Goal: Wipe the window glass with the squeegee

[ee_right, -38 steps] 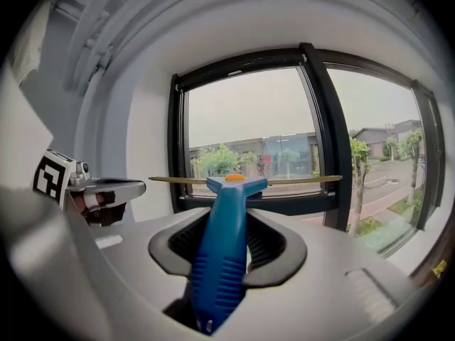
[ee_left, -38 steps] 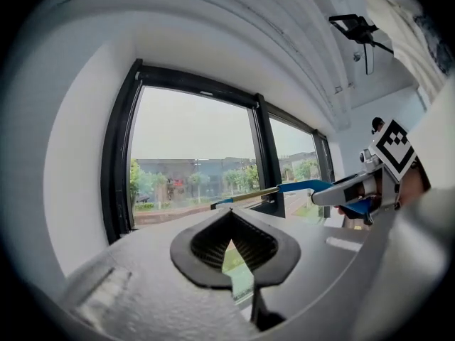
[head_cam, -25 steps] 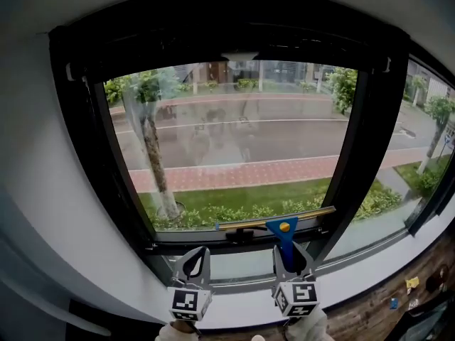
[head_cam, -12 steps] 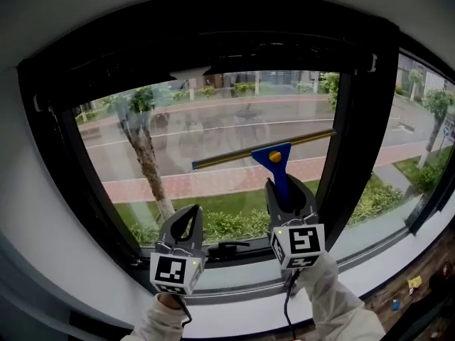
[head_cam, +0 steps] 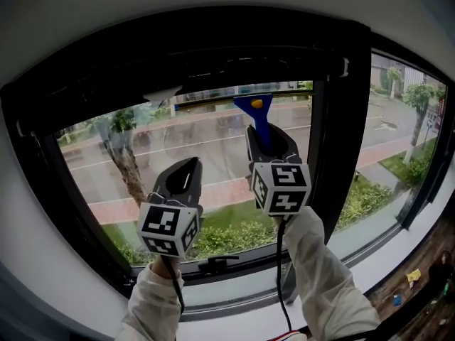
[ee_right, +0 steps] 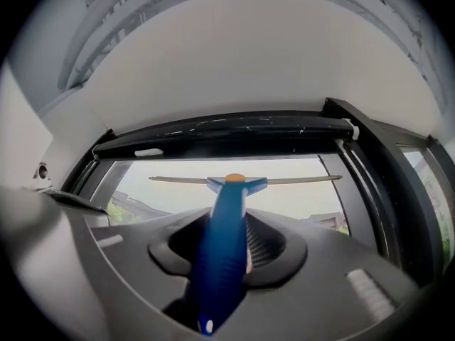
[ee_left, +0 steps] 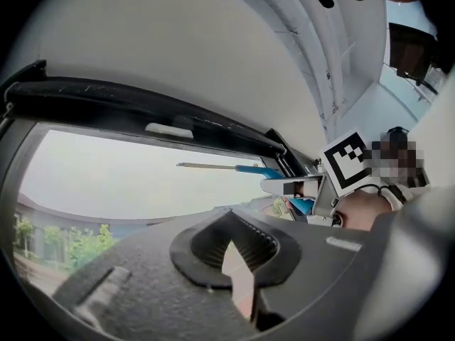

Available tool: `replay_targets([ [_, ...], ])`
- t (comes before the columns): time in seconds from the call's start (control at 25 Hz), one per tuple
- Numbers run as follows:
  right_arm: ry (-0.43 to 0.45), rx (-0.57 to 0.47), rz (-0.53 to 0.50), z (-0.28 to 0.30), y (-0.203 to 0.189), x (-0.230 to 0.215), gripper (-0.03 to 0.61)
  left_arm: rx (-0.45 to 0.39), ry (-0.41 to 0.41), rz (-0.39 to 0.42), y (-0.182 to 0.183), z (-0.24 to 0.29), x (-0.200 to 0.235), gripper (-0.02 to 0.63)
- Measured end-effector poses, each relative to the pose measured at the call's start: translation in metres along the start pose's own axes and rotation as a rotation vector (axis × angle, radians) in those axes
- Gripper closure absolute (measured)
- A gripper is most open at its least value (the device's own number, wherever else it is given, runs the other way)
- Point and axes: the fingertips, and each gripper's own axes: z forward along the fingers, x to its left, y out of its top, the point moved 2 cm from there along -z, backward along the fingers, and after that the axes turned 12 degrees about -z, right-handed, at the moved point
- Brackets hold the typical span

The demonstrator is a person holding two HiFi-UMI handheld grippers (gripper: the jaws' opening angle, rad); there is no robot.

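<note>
Right gripper (head_cam: pixel 269 135) gripping handle of blue plastic squeegee with long thin blade (head_cam: pixel 256 109). Blade sitting at very top of big clear window glass (head_cam: pixel 106 169). Left gripper (head_cam: pixel 183 170) hanging lower by glass, claws pinched together, holding nothing. Wipe seeming just starting, with glass below blade waiting.

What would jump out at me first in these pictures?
A blue squeegee, clamped in the right gripper, is held high, near the top edge of the window glass. The left gripper hangs empty beside it, lower and to the left. Through the glass shows a tree beside a road.
</note>
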Motion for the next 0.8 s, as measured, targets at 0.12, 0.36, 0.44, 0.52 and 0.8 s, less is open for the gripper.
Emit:
replay_targets([
  [0.12, -0.02, -0.01, -0.027, 0.018, 0.014, -0.011, 0.434, -0.027, 0.022, 0.058, 0.024, 0.016, 0.005, 0.615],
  [0.36, -0.048, -0.004, -0.021, 0.046, 0.031, -0.03, 0.434, -0.021, 0.0, 0.063, 0.052, 0.046, 0.006, 0.615],
  [0.44, -0.047, -0.001, -0.024, 0.055, 0.036, -0.034, 0.434, -0.007, -0.011, 0.077, 0.056, 0.054, 0.004, 0.615],
  [0.52, -0.036, 0.002, -0.008, 0.06, 0.038, -0.037, 0.434, 0.003, -0.017, 0.094, 0.056, 0.062, 0.008, 0.615],
  [0.8, -0.015, 0.031, 0.008, 0.057, 0.032, -0.035, 0.434, 0.034, -0.083, -0.074, 0.034, 0.061, 0.01, 0.615],
])
